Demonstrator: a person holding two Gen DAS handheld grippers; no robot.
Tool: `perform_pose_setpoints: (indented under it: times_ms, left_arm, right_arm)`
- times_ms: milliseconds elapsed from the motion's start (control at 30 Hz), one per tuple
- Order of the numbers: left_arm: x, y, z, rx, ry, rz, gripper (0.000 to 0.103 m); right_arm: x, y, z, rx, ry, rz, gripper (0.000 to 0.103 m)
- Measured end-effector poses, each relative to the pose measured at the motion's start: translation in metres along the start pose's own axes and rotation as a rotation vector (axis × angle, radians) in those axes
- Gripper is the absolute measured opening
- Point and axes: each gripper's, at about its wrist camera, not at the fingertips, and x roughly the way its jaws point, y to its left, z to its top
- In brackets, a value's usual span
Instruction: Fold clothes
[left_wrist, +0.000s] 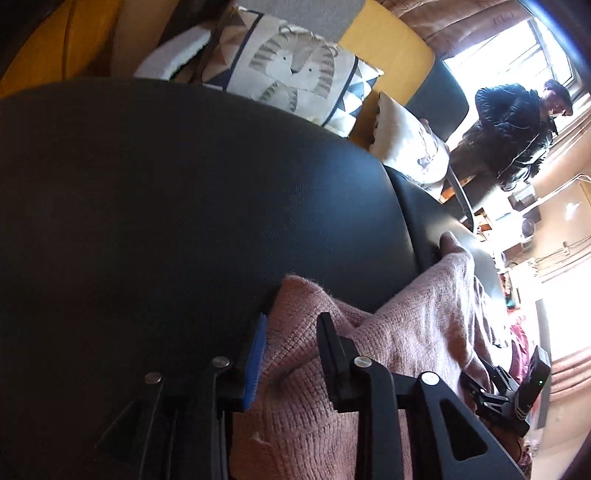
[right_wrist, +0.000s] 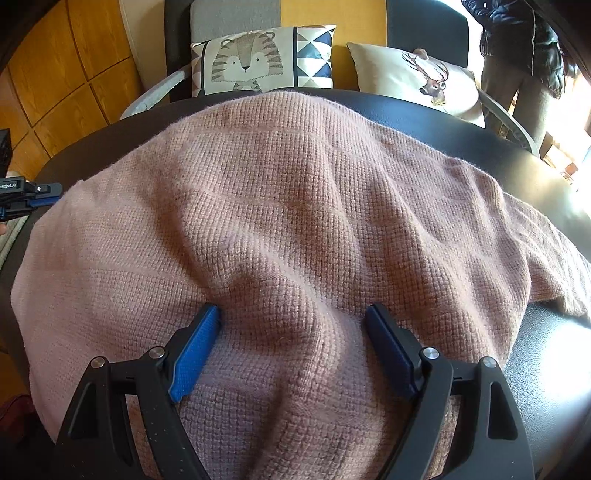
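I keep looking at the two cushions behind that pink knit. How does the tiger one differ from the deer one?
The tiger cushion shows a striped grey tiger face; the deer cushion shows a brown antlered deer head. The tiger cushion has a panel of navy and tan triangles on one side; the deer cushion is otherwise plain cream. The tiger cushion stands left, the deer cushion right. Both lean against the yellow seat back beyond the pink knit.

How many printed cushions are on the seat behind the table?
2: a tiger cushion behind the pink knit's far edge, and a deer cushion to its right. More may be hidden out of frame.
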Motion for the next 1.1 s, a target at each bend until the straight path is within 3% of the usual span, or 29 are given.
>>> perform_pose_setpoints:
  times_ms: [167,333,433,467,567,800,933,1100]
  left_arm:
    - [0.018,0.001,0.009,0.051,0.082,-0.062,0.042]
    - [0.027,-0.005,0.008,0.088,0.068,-0.033,0.041]
    - [0.022,-0.014,-0.003,0.125,0.004,0.079,0.015]
    - [0.019,-0.018,-0.007,0.13,-0.019,0.067,0.01]
    - [0.002,-0.032,-0.014,0.136,-0.092,0.045,0.008]
    - [-0.102,-0.071,0.01,0.125,-0.375,-0.178,0.008]
    - [-0.157,-0.082,0.022,0.126,-0.518,-0.284,0.008]
    - [-0.174,-0.062,0.02,0.054,-0.58,-0.267,0.008]
  right_arm:
    - [0.004,0.0,0.003,-0.003,0.003,-0.003,0.085]
    - [0.003,-0.002,0.002,-0.003,0.003,0.0,0.085]
    - [0.003,-0.002,0.002,-0.002,0.0,-0.005,0.085]
    - [0.003,-0.002,0.002,-0.003,0.0,-0.007,0.085]
    - [0.002,-0.002,0.002,0.001,-0.003,-0.014,0.085]
    - [-0.009,-0.011,0.001,0.05,-0.024,-0.085,0.085]
    - [-0.005,-0.018,-0.001,0.039,0.02,-0.082,0.085]
    - [-0.006,-0.02,-0.004,0.014,0.033,-0.091,0.085]
